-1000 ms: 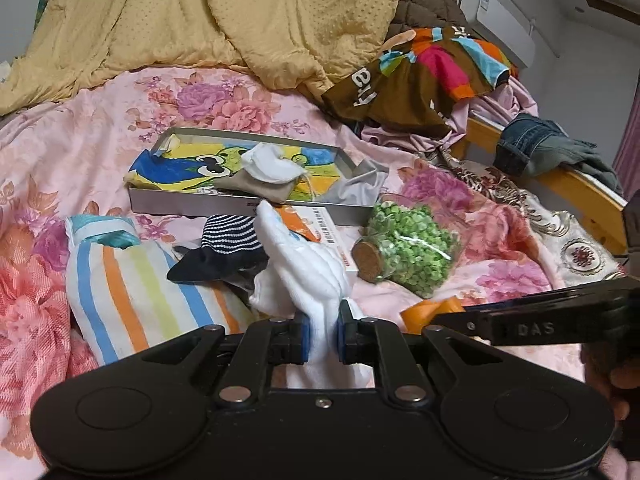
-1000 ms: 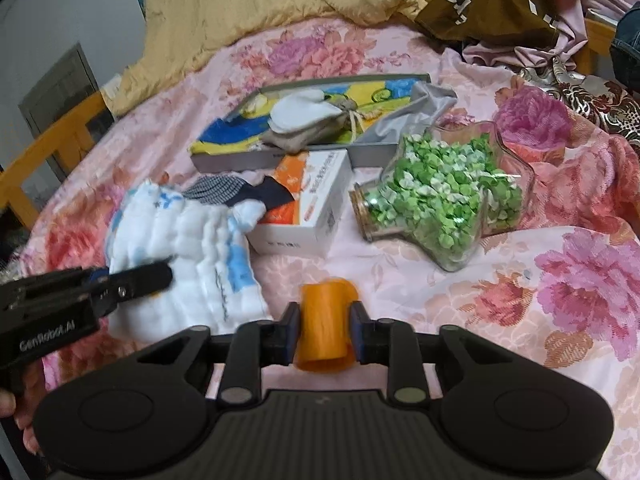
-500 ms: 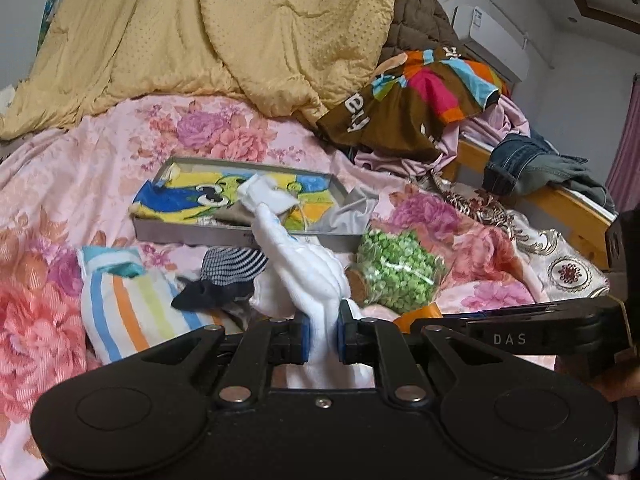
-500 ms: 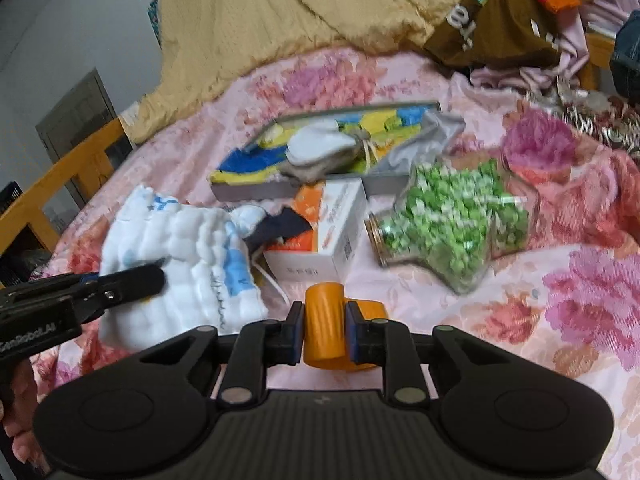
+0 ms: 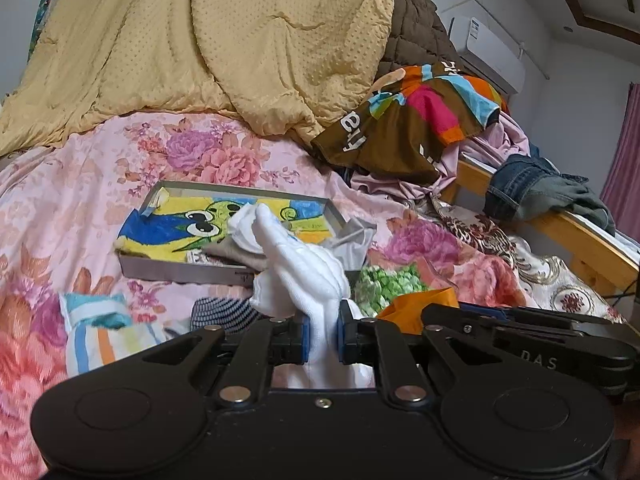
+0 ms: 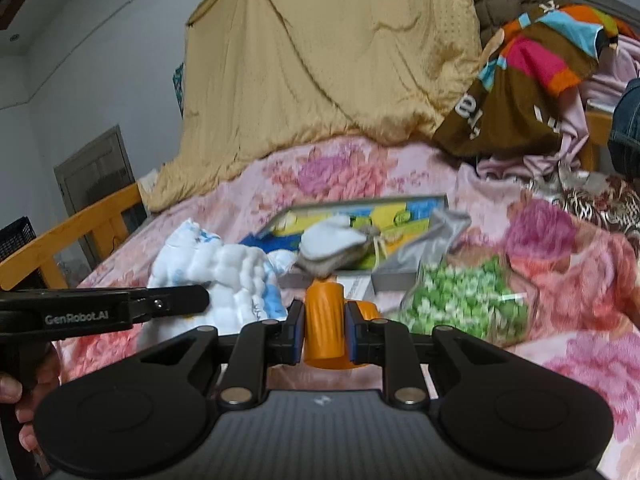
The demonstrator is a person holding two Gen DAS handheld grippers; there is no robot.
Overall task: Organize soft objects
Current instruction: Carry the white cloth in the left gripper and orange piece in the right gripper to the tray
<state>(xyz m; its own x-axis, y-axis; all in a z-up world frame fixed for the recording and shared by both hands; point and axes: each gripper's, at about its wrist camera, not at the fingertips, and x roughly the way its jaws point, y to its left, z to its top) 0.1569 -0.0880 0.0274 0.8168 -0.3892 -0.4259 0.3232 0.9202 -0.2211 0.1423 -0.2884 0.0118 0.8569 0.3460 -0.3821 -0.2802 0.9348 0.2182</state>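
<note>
Left gripper [image 5: 320,338] clamped tight on white quilted cloth [image 5: 304,268], cloth raised above floral bedsheet [image 5: 72,208] before grey tray [image 5: 180,270], right gripper [image 6: 320,334] closed on orange soft roll [image 6: 323,320], near bag of green pieces [image 6: 456,300]

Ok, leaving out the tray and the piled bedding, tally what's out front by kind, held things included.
Held items: 2, the white cloth in the left gripper and the orange piece in the right gripper
Loose fabric items: 2, the striped pouch and the dark striped sock
Jars: 1, the jar of green beads
Boxes: 1, the white box, mostly hidden
Total: 6
</note>
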